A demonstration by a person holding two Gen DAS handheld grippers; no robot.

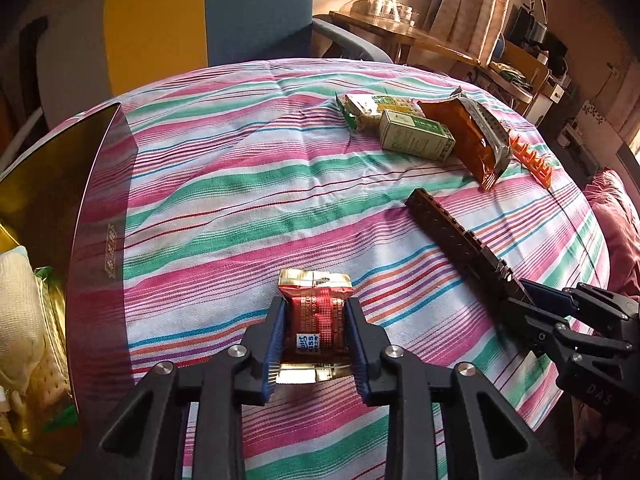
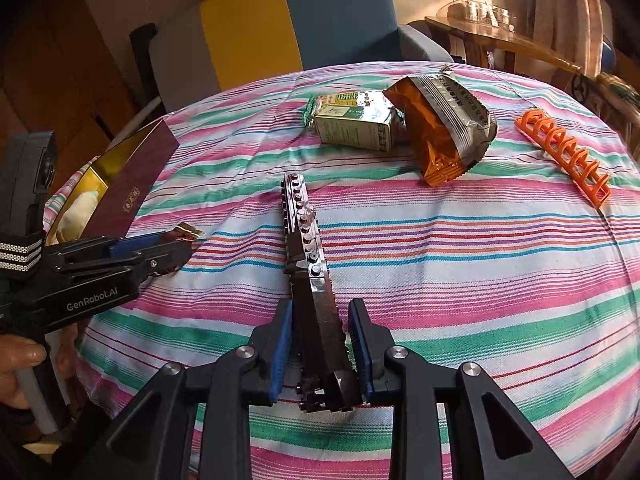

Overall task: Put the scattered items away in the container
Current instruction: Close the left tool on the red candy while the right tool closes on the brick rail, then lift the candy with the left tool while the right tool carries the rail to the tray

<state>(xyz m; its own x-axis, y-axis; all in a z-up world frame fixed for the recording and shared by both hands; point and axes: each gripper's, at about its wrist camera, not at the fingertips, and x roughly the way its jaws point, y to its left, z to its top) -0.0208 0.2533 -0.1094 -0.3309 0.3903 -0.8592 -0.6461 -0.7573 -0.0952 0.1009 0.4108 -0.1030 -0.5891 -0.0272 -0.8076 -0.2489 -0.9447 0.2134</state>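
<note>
Left wrist view: box (image 1: 100,200) is sitting far left; left gripper (image 1: 316,320) is pinching red snack packet (image 1: 314,312) on striped cloth (image 1: 224,184); brick bar (image 2: 310,264) is lying between right gripper (image 2: 320,328) pads, barely parted; packets (image 2: 440,128) are lying beyond.

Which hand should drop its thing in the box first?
Probably left. The left tool already pinches the red and gold snack packet, right beside the open maroon and gold box; the right tool is farther away.

R gripper (image 2: 318,344) astride black brick strip (image 2: 310,264), pads not pressing; striped cloth (image 2: 480,280).
</note>
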